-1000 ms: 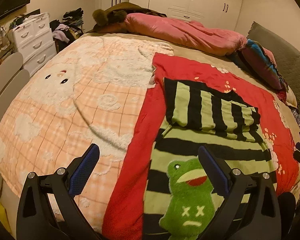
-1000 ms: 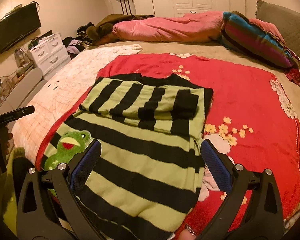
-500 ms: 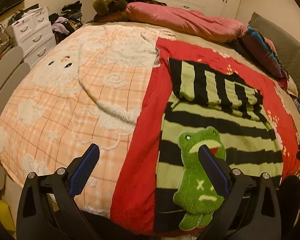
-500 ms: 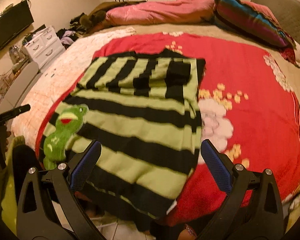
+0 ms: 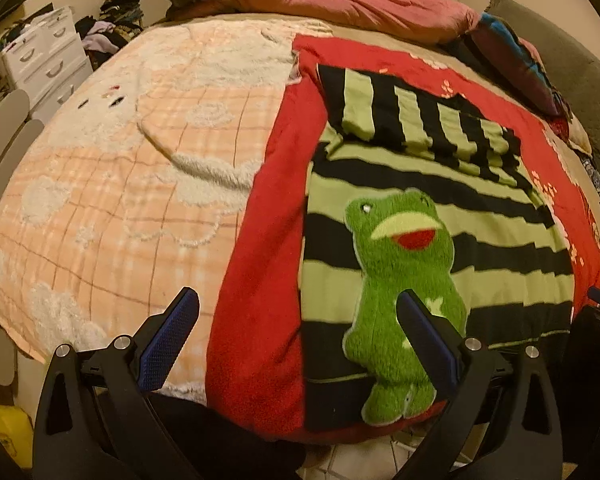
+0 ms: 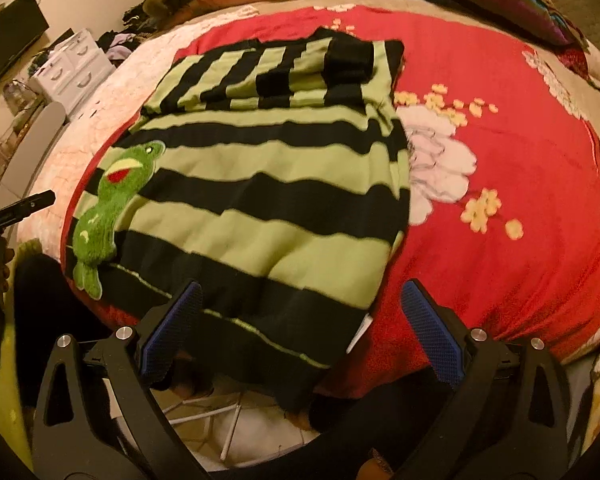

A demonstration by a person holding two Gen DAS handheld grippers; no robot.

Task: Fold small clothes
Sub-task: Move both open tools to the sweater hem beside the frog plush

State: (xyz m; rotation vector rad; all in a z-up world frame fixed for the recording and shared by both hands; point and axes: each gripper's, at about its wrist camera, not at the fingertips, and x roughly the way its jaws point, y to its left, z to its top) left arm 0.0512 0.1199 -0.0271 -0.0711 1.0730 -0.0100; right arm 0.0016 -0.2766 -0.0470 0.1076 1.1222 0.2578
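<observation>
The sweater (image 6: 260,184) is laid flat on the red blanket (image 6: 500,152), long axis running away from the bed's near edge, hem overhanging it, folded sleeves at the far end. Both the left gripper (image 5: 300,332) and right gripper (image 6: 300,320) are held wide apart, gripping nothing.

Your sweater (image 6: 260,184) lies flat on the flowered blanket (image 6: 500,152), its hem hanging over the bed's near edge. Its sleeves are folded across the far end. The frog patch (image 5: 400,280) sits near the sweater's left side. The checked blanket (image 5: 120,200) lies left of the flowered one, the quilt (image 5: 352,4) behind both.
</observation>
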